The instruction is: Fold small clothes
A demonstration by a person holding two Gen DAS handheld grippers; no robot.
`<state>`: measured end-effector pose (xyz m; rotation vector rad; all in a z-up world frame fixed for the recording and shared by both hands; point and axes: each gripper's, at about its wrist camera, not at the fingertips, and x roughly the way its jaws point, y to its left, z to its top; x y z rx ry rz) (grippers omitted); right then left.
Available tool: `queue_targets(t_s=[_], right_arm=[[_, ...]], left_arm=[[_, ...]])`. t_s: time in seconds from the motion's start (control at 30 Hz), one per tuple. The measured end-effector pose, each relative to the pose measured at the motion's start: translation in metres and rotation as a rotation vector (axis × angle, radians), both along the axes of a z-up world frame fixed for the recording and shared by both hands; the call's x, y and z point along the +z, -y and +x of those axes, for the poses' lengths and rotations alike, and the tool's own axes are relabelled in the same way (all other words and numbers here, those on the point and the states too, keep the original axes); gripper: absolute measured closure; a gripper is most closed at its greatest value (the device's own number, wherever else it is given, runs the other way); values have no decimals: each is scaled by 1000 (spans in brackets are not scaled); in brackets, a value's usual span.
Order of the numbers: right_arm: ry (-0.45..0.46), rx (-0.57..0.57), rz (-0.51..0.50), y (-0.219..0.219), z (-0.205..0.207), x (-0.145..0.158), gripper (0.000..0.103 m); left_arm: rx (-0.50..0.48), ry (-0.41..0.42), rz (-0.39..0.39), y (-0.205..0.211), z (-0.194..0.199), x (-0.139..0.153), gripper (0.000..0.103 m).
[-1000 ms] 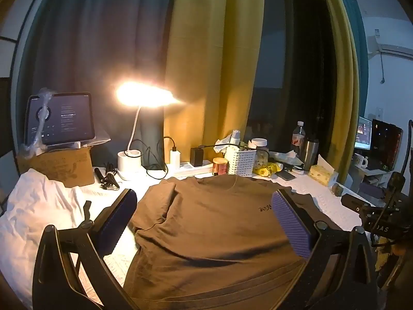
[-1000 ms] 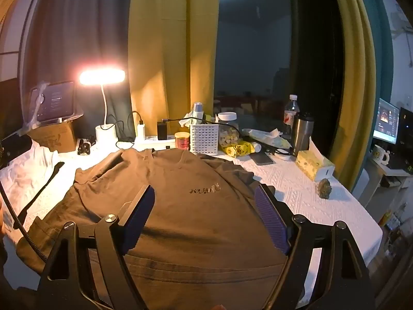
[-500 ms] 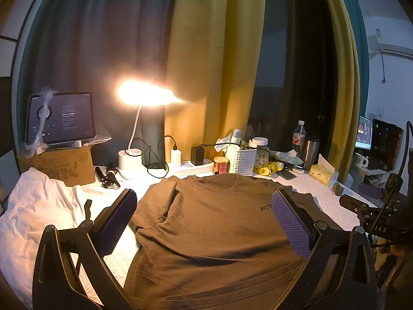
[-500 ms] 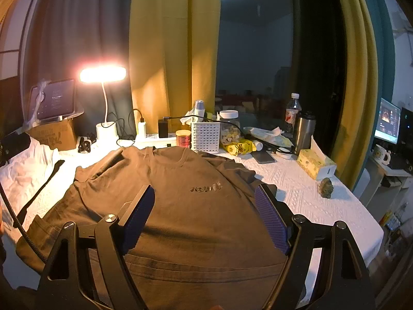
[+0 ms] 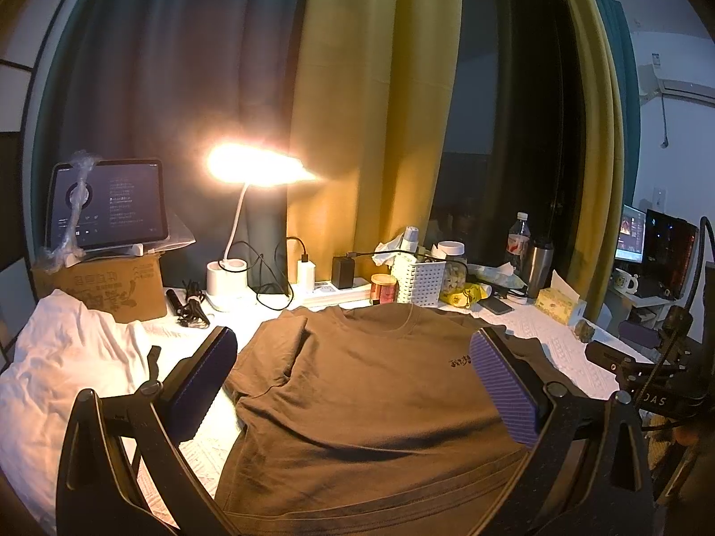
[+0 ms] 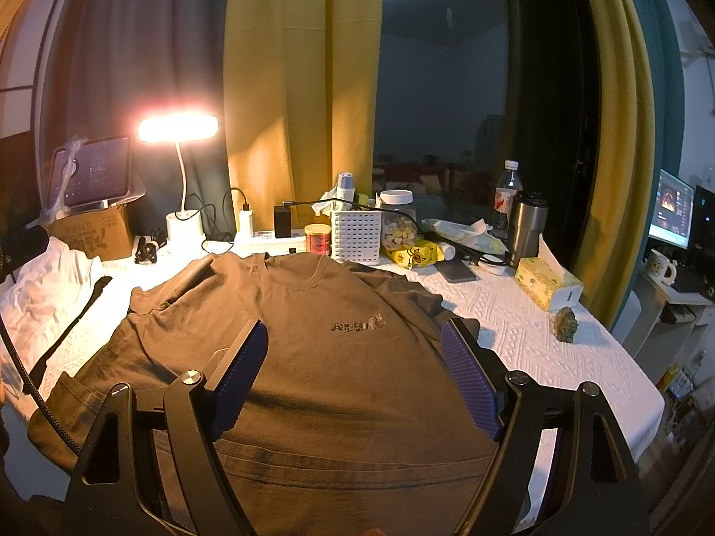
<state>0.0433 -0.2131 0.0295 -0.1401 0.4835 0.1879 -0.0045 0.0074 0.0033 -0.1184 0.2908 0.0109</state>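
Observation:
A brown T-shirt (image 5: 366,393) (image 6: 339,357) lies spread front-up on the white-covered table, collar toward the window, with a small print (image 6: 357,322) on the chest. Its left sleeve (image 5: 277,348) is folded in over the body. My left gripper (image 5: 353,384) hovers open above the shirt's lower half, nothing between its purple pads. My right gripper (image 6: 355,375) is open too, over the hem area, holding nothing. The right gripper's body (image 5: 652,384) shows at the right edge of the left wrist view.
White cloth (image 5: 58,366) is heaped at the left. Along the back stand a lit desk lamp (image 6: 178,129), a tablet on a cardboard box (image 5: 103,281), a power strip, a white basket (image 6: 357,236), jars, a bottle, a steel tumbler (image 6: 527,228) and a tissue box (image 6: 549,288).
Both grippers have drawn back and risen slightly, so the shirt sits a bit farther off. Both stay open and the shirt has not moved.

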Motion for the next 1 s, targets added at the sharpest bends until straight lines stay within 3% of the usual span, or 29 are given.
queue_targets(t_s=[1.0], right_arm=[[-4, 0, 0, 1, 3, 0, 20]], left_arm=[[3, 1, -1, -2, 0, 0, 1]])
